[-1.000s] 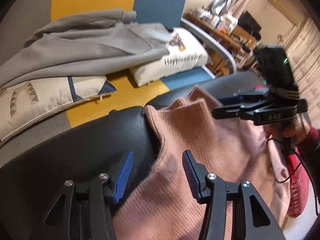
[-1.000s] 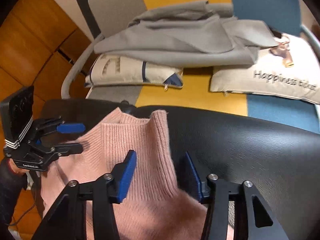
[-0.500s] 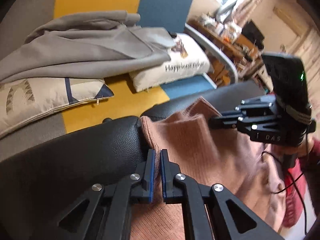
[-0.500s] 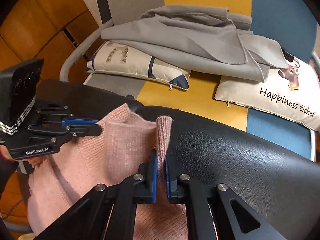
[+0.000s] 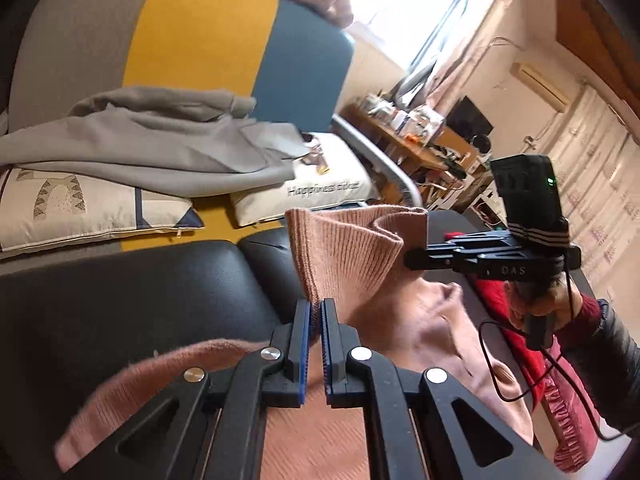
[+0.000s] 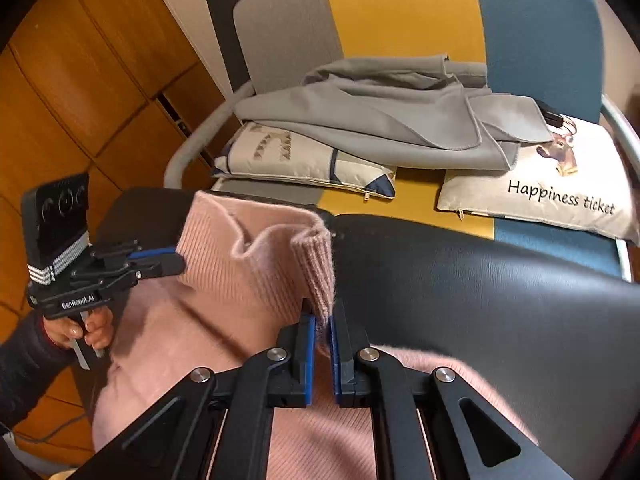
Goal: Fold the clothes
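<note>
1. Both your grippers are clamped on the pink sweater (image 6: 224, 320): the left gripper (image 5: 315, 320) has its jaws pinched tight on one ribbed edge, the right gripper (image 6: 323, 326) pinched tight on the other ribbed edge.
2. The sweater's gripped end is raised off the black cushion (image 6: 480, 300); the rest lies on it, bunched under the grippers.
3. Keep both pinches closed. Knit is stretchy and will probably sag, so hold both hands level with each other.
4. Pull the two edges apart just enough to take out the slack between them, not so far that the ribbing distorts.
5. Carry the raised end over the sweater's body and lay it flat; stay clear of the grey garment (image 6: 380, 128) and pillows (image 6: 540, 184) behind.
</note>
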A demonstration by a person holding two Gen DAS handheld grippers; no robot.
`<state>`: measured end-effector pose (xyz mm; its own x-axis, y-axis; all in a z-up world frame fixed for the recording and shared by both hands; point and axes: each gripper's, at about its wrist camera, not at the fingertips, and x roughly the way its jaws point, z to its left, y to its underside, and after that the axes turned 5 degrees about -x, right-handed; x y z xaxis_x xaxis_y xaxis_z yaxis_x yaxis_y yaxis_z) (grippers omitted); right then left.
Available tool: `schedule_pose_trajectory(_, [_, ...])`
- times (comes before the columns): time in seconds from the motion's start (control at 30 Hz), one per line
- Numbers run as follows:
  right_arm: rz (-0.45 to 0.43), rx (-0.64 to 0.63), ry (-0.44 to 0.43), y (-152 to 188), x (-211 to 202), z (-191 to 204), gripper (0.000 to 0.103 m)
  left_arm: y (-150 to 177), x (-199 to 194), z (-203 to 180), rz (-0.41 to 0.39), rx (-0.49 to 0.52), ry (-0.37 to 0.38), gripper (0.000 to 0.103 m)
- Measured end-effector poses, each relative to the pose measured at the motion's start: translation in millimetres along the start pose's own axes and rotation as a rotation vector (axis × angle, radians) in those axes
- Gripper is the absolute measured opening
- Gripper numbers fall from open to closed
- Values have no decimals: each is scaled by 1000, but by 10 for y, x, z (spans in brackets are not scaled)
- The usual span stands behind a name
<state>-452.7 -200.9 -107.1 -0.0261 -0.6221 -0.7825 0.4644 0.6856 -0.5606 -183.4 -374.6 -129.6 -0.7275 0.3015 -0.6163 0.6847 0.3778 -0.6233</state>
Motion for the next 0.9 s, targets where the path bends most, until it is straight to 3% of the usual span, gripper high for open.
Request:
schedule_pose_trajectory(0.3, [-50,58,-34,624,-395,255,7,481,-235,-222,-2,-8,-10,4])
schedule_pose_trajectory(0.9, [-34,138,7,1490,-232,330,7,1172,-187,-284,71,0,-77,4])
